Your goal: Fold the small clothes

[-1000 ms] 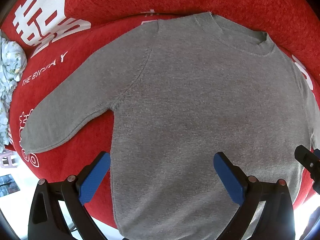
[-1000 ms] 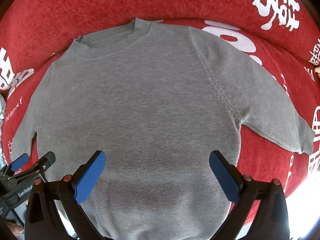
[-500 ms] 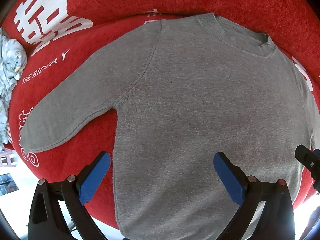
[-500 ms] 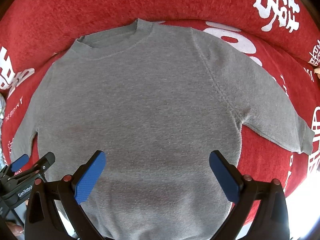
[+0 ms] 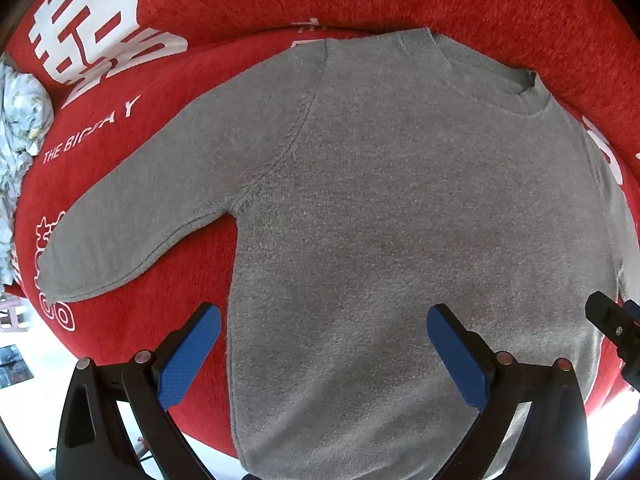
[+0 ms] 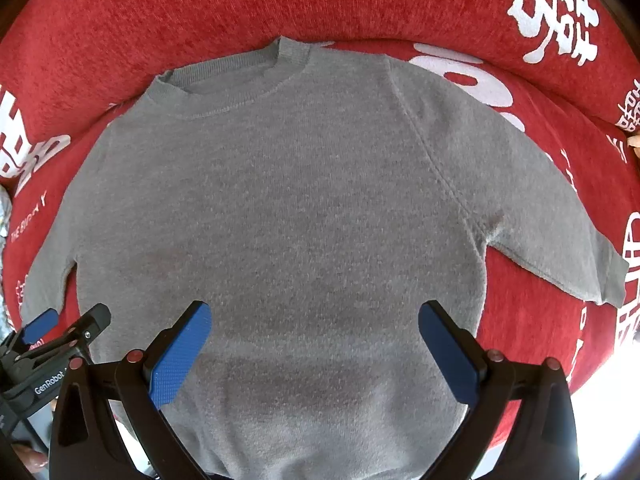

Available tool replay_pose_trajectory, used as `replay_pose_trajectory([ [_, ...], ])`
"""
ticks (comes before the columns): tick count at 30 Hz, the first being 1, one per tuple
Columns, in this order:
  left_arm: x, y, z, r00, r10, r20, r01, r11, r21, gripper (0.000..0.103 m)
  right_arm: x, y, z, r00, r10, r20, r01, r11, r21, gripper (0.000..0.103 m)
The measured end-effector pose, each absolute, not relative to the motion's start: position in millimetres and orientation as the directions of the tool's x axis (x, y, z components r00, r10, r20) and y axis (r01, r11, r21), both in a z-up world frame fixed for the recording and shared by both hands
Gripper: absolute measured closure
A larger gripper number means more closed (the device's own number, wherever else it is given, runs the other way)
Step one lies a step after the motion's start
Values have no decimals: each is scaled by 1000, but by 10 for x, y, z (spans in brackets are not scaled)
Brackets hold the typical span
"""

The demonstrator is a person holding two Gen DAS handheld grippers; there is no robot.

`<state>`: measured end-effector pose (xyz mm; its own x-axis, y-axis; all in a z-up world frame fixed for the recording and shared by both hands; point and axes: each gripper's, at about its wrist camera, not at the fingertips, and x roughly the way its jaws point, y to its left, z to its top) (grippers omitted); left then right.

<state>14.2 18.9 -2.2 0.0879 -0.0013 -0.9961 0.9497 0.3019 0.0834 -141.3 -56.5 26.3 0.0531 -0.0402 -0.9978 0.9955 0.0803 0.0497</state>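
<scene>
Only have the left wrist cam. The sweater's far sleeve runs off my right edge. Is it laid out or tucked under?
Observer: Laid out. In the right wrist view, the right sleeve of the grey sweater angles out to the side, flat on the red cushion, with its cuff in full view.
Operator: Right gripper? I only catch a corner of it.
Observer: The right gripper is open, jaws wide apart over the sweater's lower body, with no cloth pinched between them.
</scene>
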Motion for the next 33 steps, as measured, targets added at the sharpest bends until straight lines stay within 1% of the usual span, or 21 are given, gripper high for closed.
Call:
replay_pose_trajectory([
  [6,156,200,-27,85,-20,-996,949,305,75,0,-1425,-537,266,52,-41,-998,995,82,49,0],
  [11,173,241,-22,108,-33,-994,947,307,92,0,-1434,-527,267,54,-44,-998,996,80,50,0],
  [12,172,240,-20,110,-55,-992,947,309,88,0,-1434,-522,268,54,-45,-998,996,79,50,0],
  [17,215,282,-41,112,13,-994,946,305,111,0,-1426,-500,280,56,-50,-997,995,80,52,0],
  [23,503,359,-9,64,-23,-998,929,366,51,0,-1298,-466,278,58,-47,-997,993,105,53,0],
  [28,1016,553,-7,48,-82,-995,890,457,5,0,-1064,-413,267,81,-41,-996,985,155,74,0],
  [32,1527,739,-151,-28,-162,-986,825,553,-114,0,-802,-356,238,103,-35,-994,973,211,93,0],
  [33,1687,822,-200,-24,-181,-983,799,587,-127,0,-733,-340,223,109,-30,-994,970,224,99,0],
])
